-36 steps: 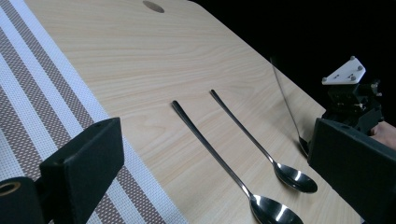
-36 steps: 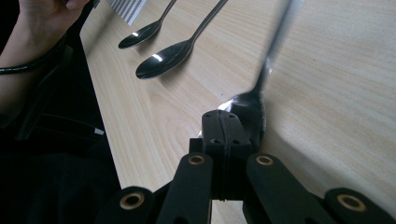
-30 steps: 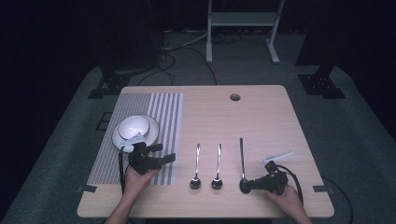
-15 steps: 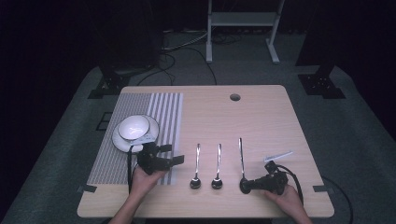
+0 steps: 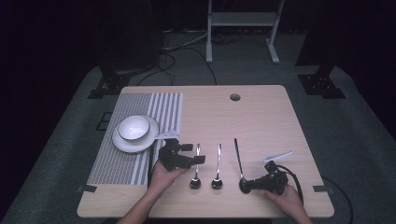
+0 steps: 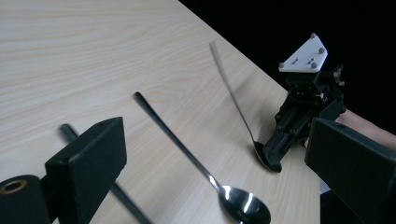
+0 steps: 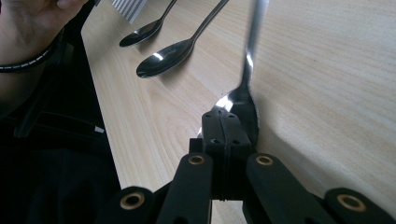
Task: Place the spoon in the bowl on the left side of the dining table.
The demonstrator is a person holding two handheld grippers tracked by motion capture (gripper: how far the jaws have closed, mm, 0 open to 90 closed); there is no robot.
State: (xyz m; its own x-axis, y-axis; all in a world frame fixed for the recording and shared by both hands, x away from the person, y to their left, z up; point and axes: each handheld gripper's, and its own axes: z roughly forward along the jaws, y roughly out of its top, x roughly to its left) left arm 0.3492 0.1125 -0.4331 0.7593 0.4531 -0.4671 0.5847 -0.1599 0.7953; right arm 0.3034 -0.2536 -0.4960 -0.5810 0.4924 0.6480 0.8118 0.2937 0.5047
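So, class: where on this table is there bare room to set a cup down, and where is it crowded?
Free: the far right of the table, between the hole and the right edge. Crowded: the near edge, with three spoons, both tools and hands; the mat at left holds the bowl on its plate.

Light wood table point(image 5: 261, 116) w/ round cable hole point(image 5: 235, 97), far ahead of the grippers; grey carpet floor point(image 5: 359, 140) around; white metal stand point(image 5: 240, 23) beyond; dark bkgd.
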